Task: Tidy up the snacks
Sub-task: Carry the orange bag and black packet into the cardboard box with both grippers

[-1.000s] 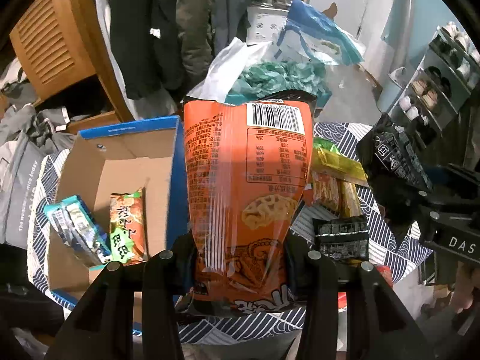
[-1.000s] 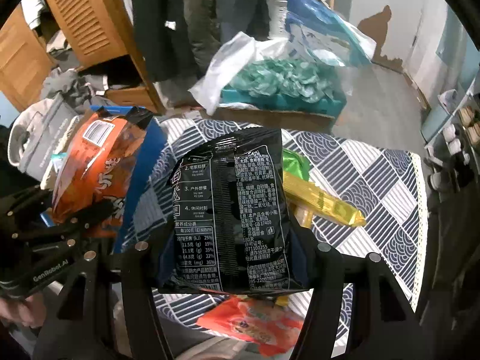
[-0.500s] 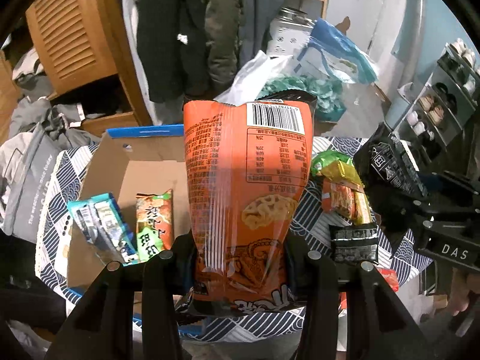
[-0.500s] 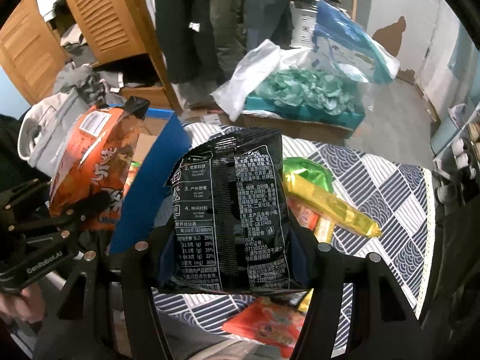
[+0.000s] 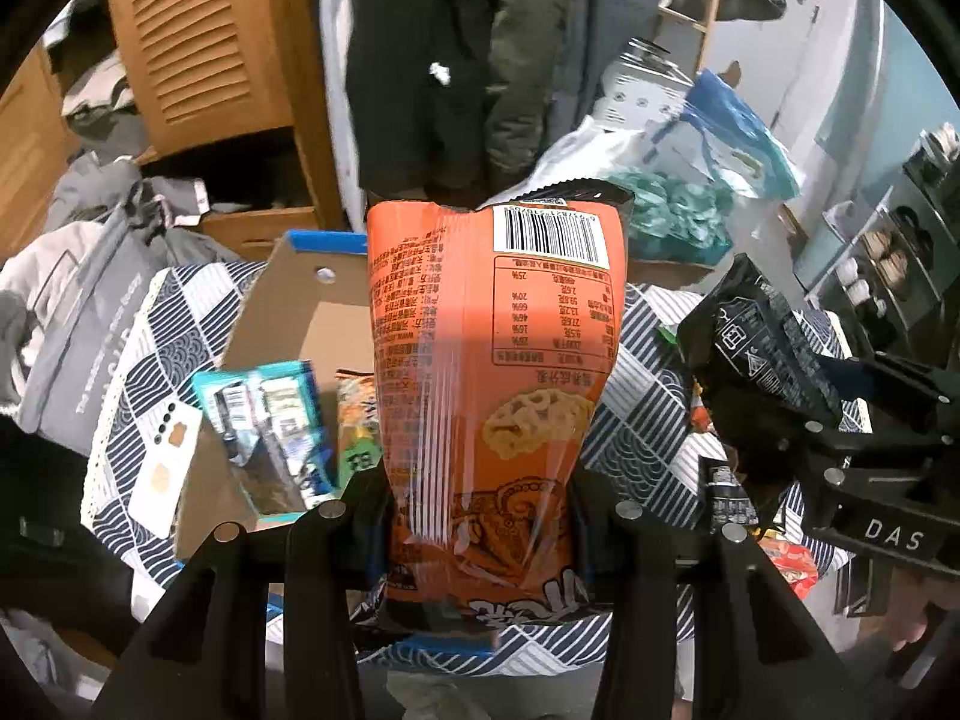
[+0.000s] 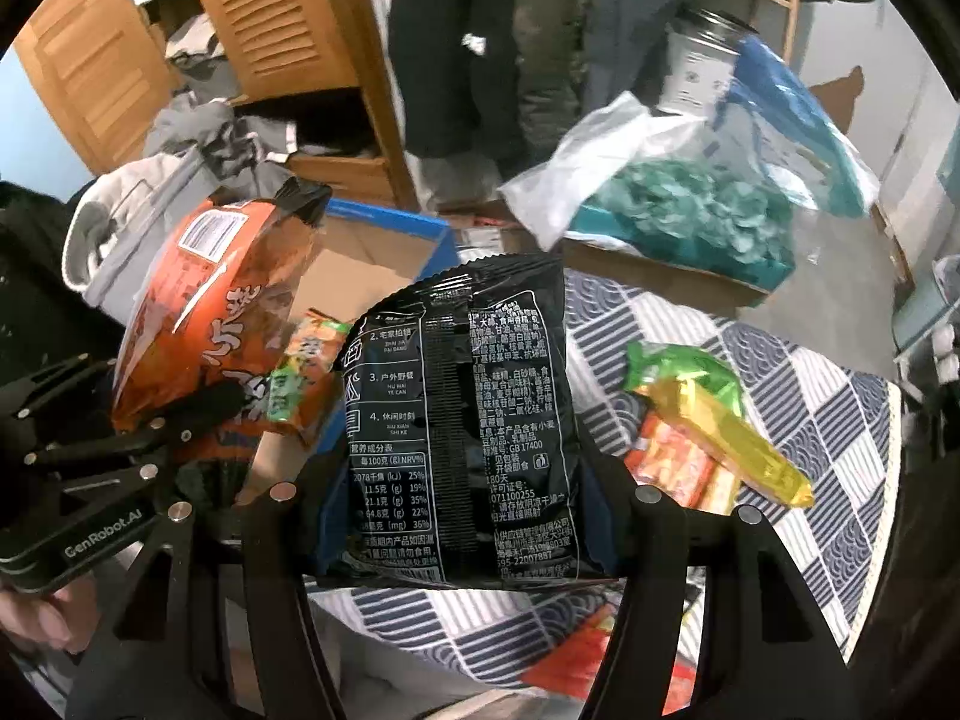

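Note:
My left gripper [image 5: 480, 516] is shut on an orange snack bag [image 5: 492, 372] and holds it upright above the open cardboard box [image 5: 288, 324]. The box holds a teal packet [image 5: 270, 420] and a green-orange packet [image 5: 354, 420]. My right gripper [image 6: 462, 516] is shut on a black snack bag [image 6: 462, 420], held above the patterned tablecloth [image 6: 810, 396] just right of the box [image 6: 366, 252]. The orange bag [image 6: 204, 312] and left gripper show at the left of the right wrist view. The black bag [image 5: 762, 336] shows at the right of the left wrist view.
Loose snacks lie on the cloth: a yellow-green packet [image 6: 714, 414], orange packets [image 6: 684, 468] and a small black packet [image 5: 729, 492]. A white card [image 5: 168, 468] leans at the box's left. Behind stand a wooden cabinet [image 5: 198, 42], hanging clothes [image 5: 432, 60] and a bag of teal items [image 6: 678, 216].
Both grippers have risen and tilted, still holding their bags. The box and table sit lower in both views, and the right gripper has come closer to the box.

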A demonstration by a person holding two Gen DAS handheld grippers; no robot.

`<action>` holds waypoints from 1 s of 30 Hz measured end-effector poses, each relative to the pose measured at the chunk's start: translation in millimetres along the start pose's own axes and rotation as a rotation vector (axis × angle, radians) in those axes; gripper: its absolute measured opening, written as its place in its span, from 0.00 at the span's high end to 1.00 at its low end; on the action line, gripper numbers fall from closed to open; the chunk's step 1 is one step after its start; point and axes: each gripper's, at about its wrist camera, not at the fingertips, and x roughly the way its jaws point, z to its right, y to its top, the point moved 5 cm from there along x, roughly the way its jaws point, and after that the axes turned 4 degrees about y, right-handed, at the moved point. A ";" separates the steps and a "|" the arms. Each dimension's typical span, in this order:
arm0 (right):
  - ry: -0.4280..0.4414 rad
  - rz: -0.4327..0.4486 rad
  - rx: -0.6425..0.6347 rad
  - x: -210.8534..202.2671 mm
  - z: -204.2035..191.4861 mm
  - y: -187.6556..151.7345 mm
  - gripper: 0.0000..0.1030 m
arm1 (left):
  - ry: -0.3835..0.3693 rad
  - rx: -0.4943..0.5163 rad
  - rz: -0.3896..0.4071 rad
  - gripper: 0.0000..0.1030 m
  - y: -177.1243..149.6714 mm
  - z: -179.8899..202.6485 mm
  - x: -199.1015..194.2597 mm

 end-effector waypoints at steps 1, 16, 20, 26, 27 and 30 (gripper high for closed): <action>0.005 -0.003 -0.007 2.7 -6.7 2.3 0.39 | 0.003 -0.009 -0.001 0.55 -0.8 -5.6 0.5; 0.072 -0.052 -0.046 47.3 -72.8 23.3 0.39 | 0.050 -0.113 -0.045 0.55 -16.4 -70.9 20.4; 0.087 -0.073 -0.040 62.3 -85.0 26.0 0.39 | 0.068 -0.143 -0.071 0.55 -21.4 -85.2 30.9; 0.089 -0.095 -0.052 84.8 -100.8 30.5 0.39 | 0.080 -0.172 -0.096 0.55 -26.4 -96.3 40.8; 0.086 -0.101 -0.053 88.8 -102.7 30.5 0.39 | 0.077 -0.176 -0.099 0.55 -27.2 -96.8 41.9; 0.086 -0.112 -0.054 95.8 -103.8 30.6 0.39 | 0.081 -0.178 -0.105 0.55 -29.1 -98.2 44.5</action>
